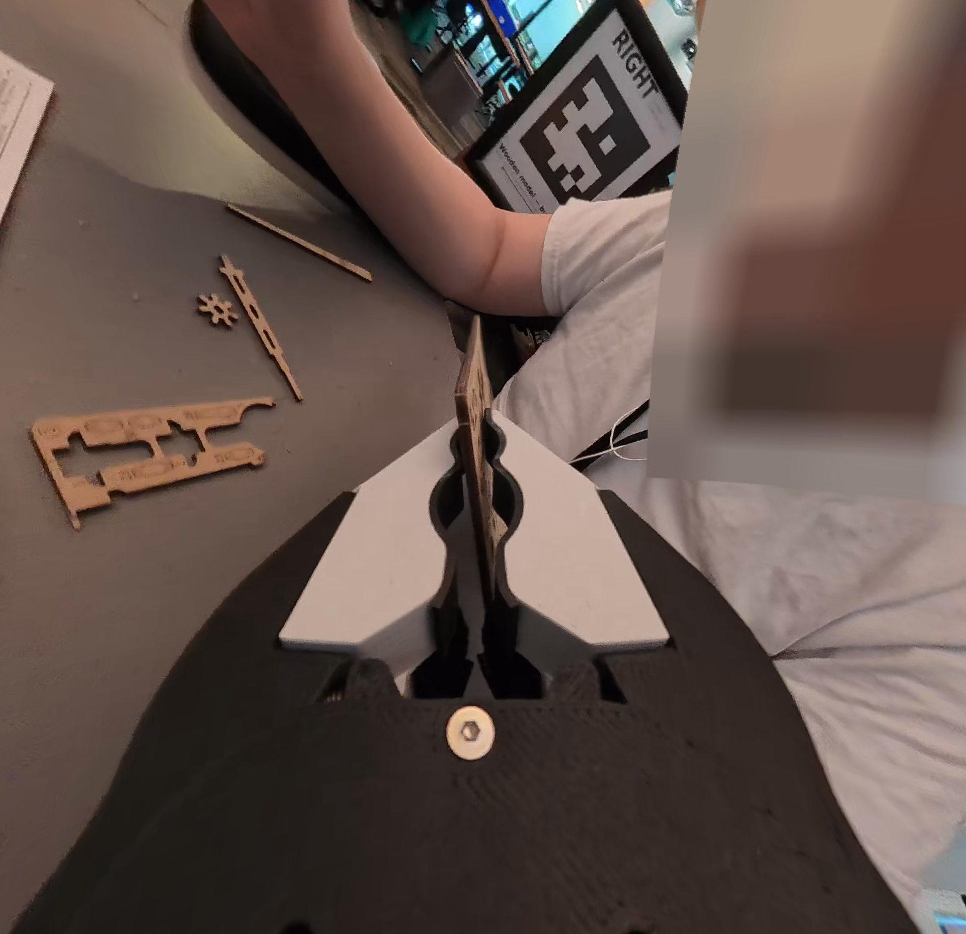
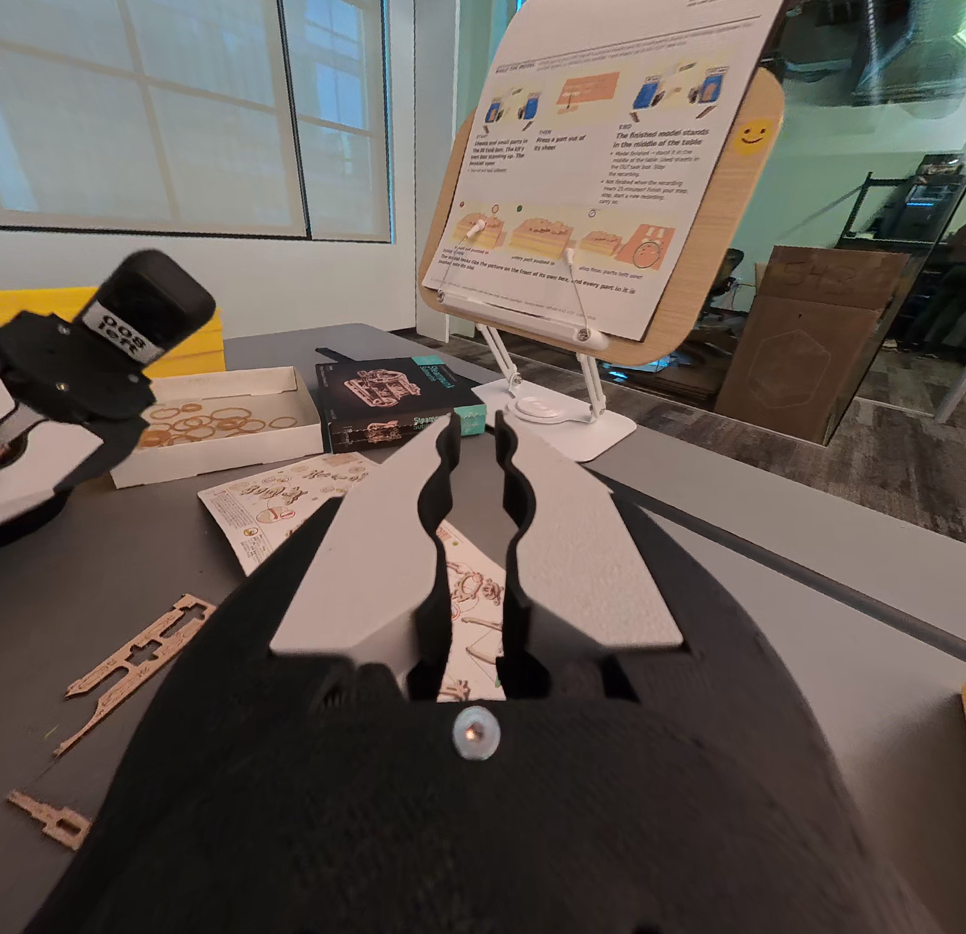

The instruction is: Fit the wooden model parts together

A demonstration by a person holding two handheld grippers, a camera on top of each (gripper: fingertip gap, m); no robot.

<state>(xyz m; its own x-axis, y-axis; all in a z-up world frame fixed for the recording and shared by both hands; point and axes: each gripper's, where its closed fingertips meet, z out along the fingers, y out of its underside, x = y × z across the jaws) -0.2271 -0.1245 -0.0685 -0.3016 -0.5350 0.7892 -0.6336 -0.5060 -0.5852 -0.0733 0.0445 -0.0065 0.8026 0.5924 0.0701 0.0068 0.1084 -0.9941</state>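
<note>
My left gripper [image 1: 476, 428] is shut on a thin wooden sheet piece [image 1: 474, 386], held edge-on and sticking out past the fingertips, above the table edge. On the grey table [image 1: 130, 621] to its left lie a cut-out wooden frame [image 1: 151, 454], a slotted strip [image 1: 259, 323], a small gear [image 1: 217, 310] and a thin stick [image 1: 298, 242]. My right gripper [image 2: 476, 425] is open and empty above the kit's instruction sheet [image 2: 261, 506]. The wooden frame [image 2: 141, 652] lies to its left. The left gripper's body [image 2: 94, 365] shows at the far left of the right wrist view.
A person's forearm [image 1: 366, 140] and white shirt [image 1: 732, 569] are close by the left gripper. A white tray of rubber bands [image 2: 219, 422], the dark kit box [image 2: 387, 396] and a stand holding a printed page [image 2: 590, 177] stand behind the right gripper. Another wooden scrap [image 2: 52, 825] lies lower left. My hands' fingertips stand some 25 cm from each other. The right gripper is farther from the small gear [image 1: 217, 310], some 20 cm, than the left, some 12 cm.
</note>
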